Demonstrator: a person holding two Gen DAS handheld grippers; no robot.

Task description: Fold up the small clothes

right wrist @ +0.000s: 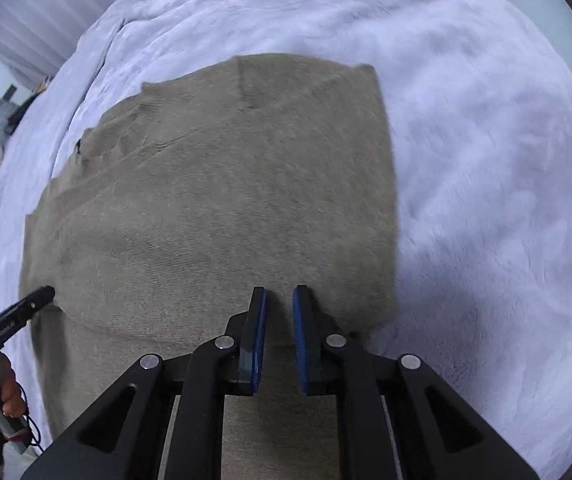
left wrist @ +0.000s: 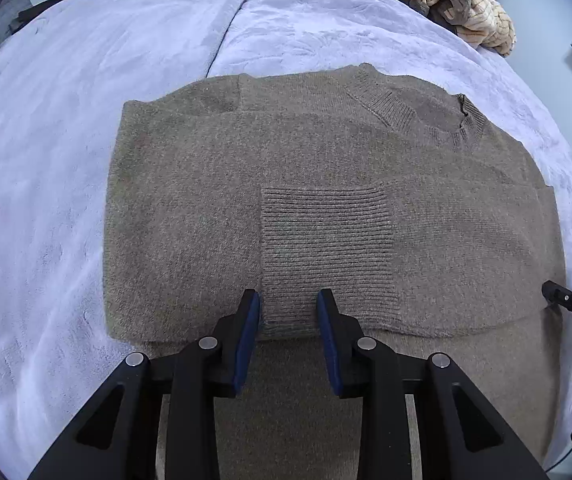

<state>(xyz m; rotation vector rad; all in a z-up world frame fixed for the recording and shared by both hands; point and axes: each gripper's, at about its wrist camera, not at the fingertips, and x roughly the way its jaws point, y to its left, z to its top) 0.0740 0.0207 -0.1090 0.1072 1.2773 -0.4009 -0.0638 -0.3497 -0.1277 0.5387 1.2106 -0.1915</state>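
Flat on lilac blanket [left wrist: 66, 200], brown sweater [left wrist: 325, 184], left hand-held gripper [left wrist: 289, 300] and right hand-held gripper [right wrist: 279, 296] parted, empty

Bed cover [left wrist: 66, 200] lies bare to the left of the brown sweater [left wrist: 325, 168] and, in right wrist view, to its right: open passage both sides. Far end also open up to a heap of striped fabric [left wrist: 457, 4] at the far right corner, well apart from sweater. Left claw [left wrist: 289, 300] and right claw [right wrist: 280, 300] sit over sweater's near edge, w/ a gap between them.
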